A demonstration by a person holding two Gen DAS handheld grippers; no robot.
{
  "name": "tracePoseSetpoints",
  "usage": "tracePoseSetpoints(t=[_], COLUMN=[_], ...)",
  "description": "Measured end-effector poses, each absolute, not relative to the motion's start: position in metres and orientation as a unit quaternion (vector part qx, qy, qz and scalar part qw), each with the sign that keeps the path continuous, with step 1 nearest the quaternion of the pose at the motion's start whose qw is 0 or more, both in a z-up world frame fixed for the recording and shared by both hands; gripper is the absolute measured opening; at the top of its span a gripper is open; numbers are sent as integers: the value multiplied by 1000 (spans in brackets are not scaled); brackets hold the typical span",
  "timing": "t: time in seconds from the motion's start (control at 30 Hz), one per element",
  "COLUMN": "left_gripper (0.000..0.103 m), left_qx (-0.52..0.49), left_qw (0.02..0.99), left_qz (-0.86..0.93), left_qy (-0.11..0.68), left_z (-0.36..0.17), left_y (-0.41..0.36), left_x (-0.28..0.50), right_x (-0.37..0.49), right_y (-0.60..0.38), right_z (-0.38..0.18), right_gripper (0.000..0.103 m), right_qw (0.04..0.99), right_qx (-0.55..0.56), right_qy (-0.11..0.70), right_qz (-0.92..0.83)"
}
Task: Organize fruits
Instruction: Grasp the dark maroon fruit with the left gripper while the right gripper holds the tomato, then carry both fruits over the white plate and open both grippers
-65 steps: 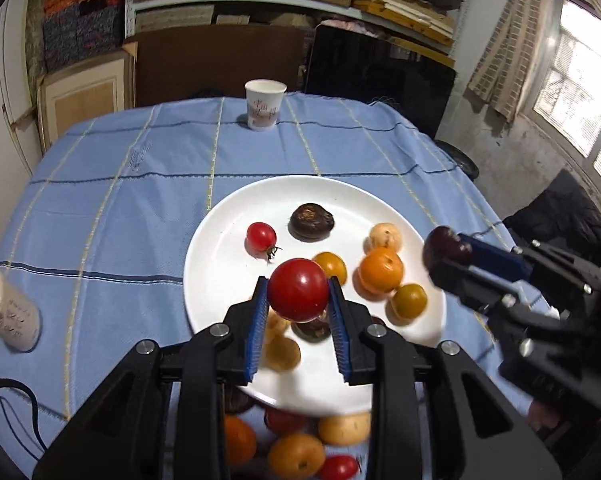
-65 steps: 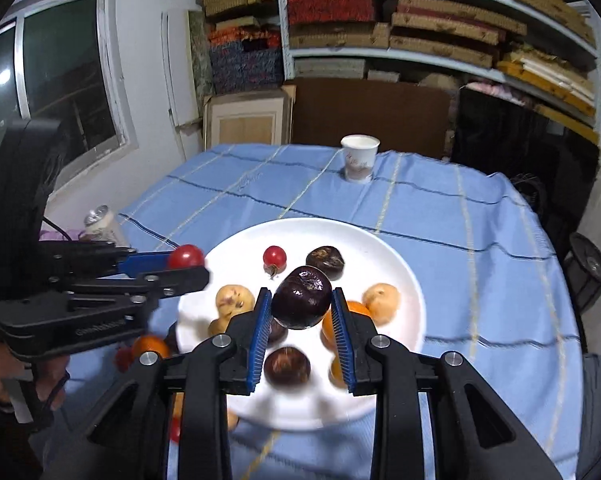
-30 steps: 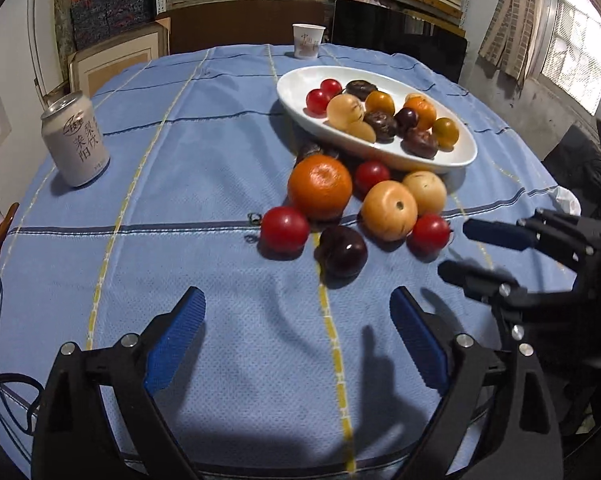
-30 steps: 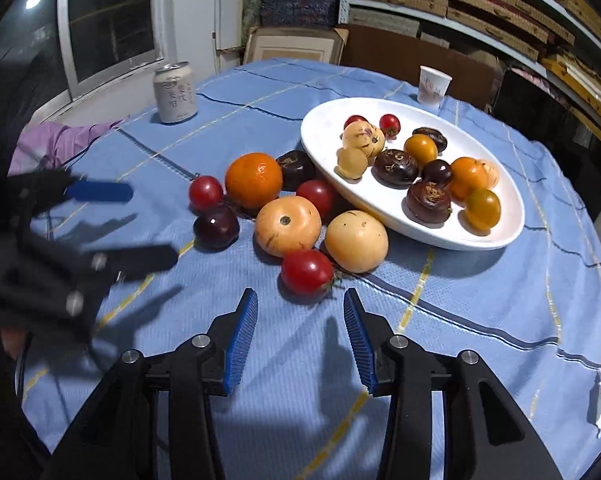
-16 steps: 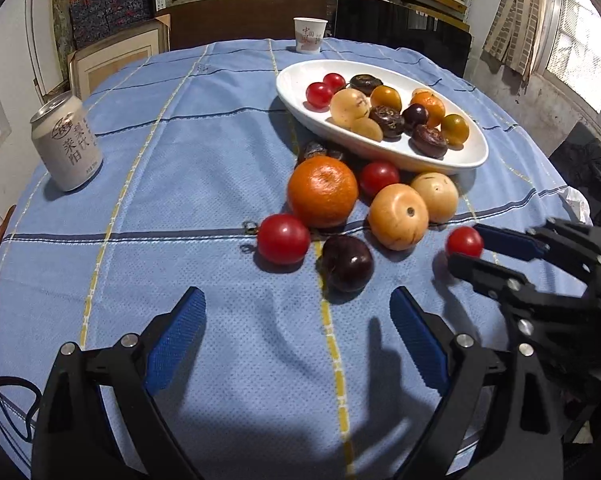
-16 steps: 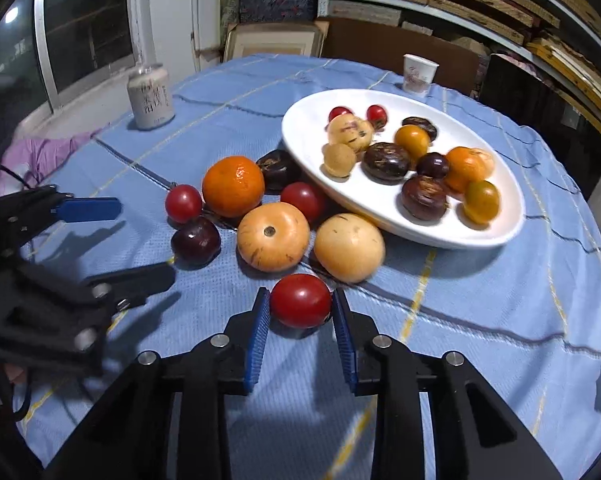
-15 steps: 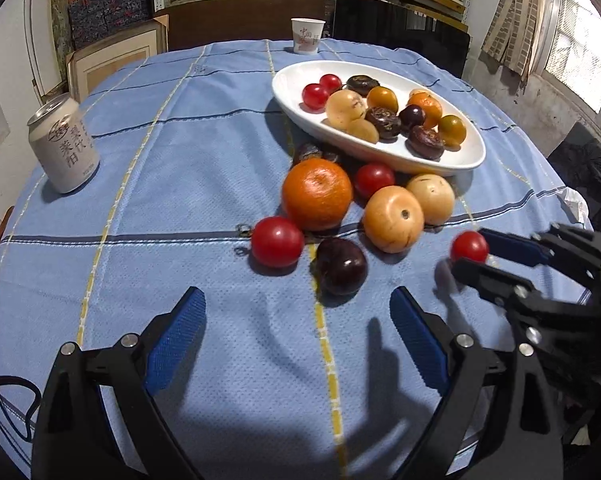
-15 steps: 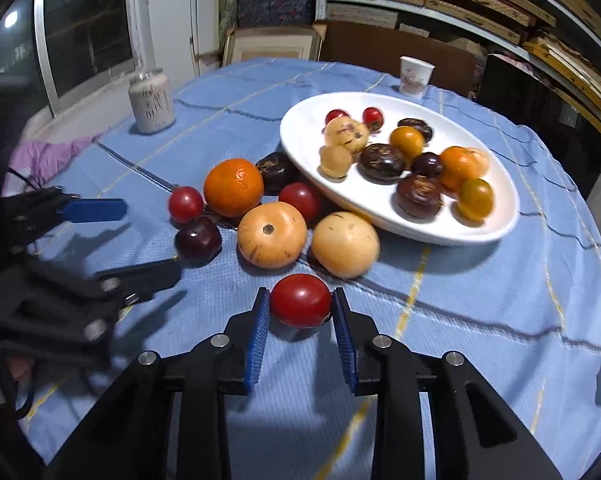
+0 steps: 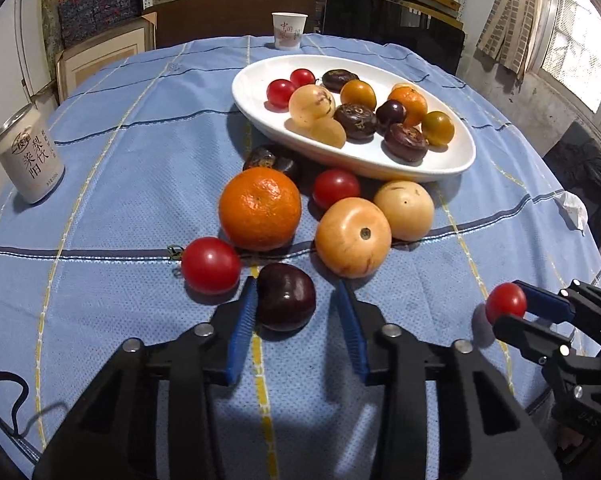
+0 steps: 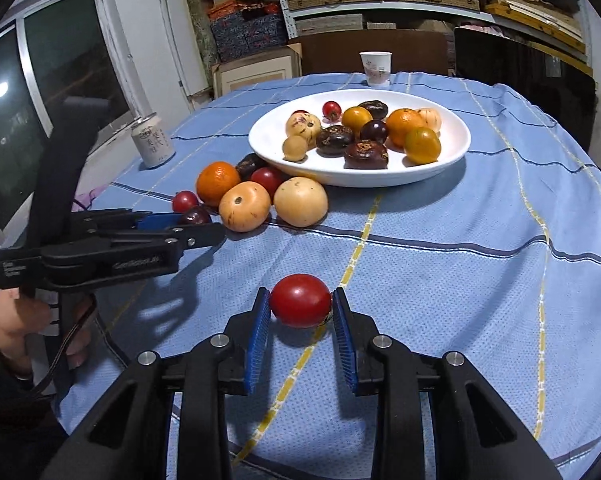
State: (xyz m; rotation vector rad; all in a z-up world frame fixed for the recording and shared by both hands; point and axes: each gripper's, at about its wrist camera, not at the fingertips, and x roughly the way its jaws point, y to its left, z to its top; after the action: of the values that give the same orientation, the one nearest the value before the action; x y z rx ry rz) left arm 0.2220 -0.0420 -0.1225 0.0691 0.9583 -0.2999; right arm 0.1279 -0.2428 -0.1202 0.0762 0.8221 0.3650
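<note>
drink can (image 9: 30, 154), paper cup (image 9: 287, 31), blue tablecloth (image 9: 140, 120)

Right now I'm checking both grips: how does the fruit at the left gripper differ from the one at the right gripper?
The plum at the left gripper is dark purple; the tomato in the right gripper is bright red. The plum touches only one finger, with a gap to the other; the tomato is clamped on both sides. Both are small, round and glossy.
</note>
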Motion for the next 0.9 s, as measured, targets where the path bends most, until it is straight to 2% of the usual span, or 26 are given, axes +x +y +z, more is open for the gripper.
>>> tracePoseSetpoints(t=[0.03, 0.5, 0.7, 0.9], left_gripper=[27, 27, 27, 27], left_qx=[31, 26, 18, 28], left_qw=[878, 888, 899, 900], left_qz=[-143, -167, -196, -201], left_qy=[456, 427, 392, 386], left_z=[-121, -97, -49, -14], left_y=[-41, -39, -49, -75], left_x=[222, 189, 195, 248], right_x=[127, 122, 133, 184], right_y=[-244, -251, -264, -279], right_z=[-120, -108, -63, -13], right_gripper=[32, 32, 32, 32], right_qw=[900, 908, 924, 938], right_qx=[39, 50, 26, -11], right_qy=[396, 377, 343, 310], right_qz=[178, 177, 166, 155])
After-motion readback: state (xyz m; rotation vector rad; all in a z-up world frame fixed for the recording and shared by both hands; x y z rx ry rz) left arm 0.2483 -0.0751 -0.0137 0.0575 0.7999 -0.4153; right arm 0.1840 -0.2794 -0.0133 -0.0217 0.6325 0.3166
